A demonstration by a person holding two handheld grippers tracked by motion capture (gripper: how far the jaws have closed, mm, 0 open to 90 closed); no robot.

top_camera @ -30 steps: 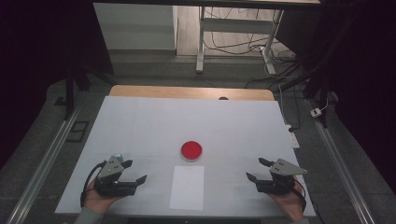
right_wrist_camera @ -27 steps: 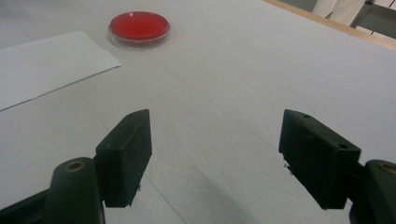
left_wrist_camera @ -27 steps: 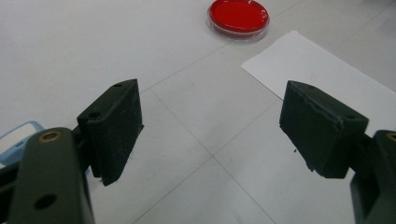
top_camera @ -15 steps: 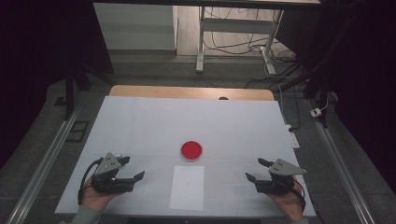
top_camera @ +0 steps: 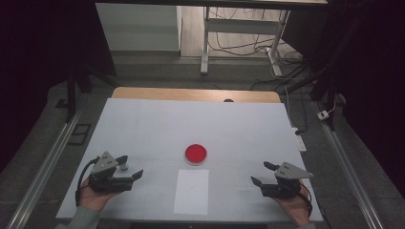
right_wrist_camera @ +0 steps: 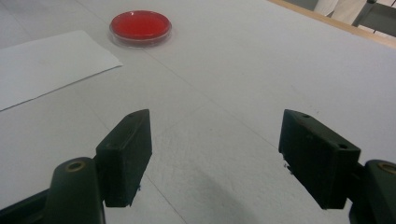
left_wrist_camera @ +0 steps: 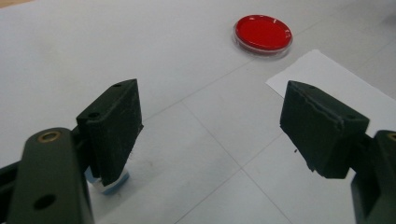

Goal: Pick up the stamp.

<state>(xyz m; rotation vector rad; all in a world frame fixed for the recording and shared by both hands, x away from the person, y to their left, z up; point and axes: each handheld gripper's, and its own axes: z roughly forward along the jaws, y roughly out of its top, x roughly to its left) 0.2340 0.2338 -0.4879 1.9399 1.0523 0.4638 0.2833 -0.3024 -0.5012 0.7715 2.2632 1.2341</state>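
Both grippers' fingers apart: left gripper (top_camera: 130, 167) beside small cap (left_wrist_camera: 111, 183); right gripper (top_camera: 262, 172) empty.

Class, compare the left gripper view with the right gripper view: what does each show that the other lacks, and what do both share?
Left gripper view alone: a small bluish-white object on the table beside and partly behind one jaw of the open left gripper.
Right gripper view alone: the table's wooden edge, beyond the open right gripper.
Both: the red dish, the white paper sheet and the white table.
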